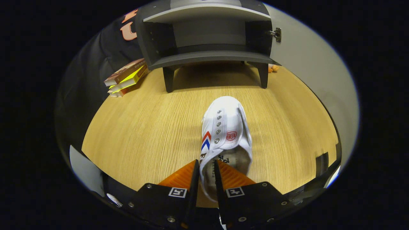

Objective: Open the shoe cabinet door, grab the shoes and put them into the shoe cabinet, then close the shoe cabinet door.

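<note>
A white canvas shoe (225,127) with a red and blue chevron on its side points away from me over the wooden floor (143,127). My gripper (206,172) is shut on the shoe, its two fingers pinching the left side wall near the heel opening. Beyond the shoe stands the dark grey shoe cabinet (207,41) on short legs. Its door (306,64) is swung open to the right, with a hinge (276,33) showing. The lower shelf (211,57) and an upper shelf (204,12) are visible inside.
A stack of flat boxes (126,78) lies on the floor left of the cabinet. A small orange object (273,67) sits by the cabinet's right leg. Black cloth hangs at the left.
</note>
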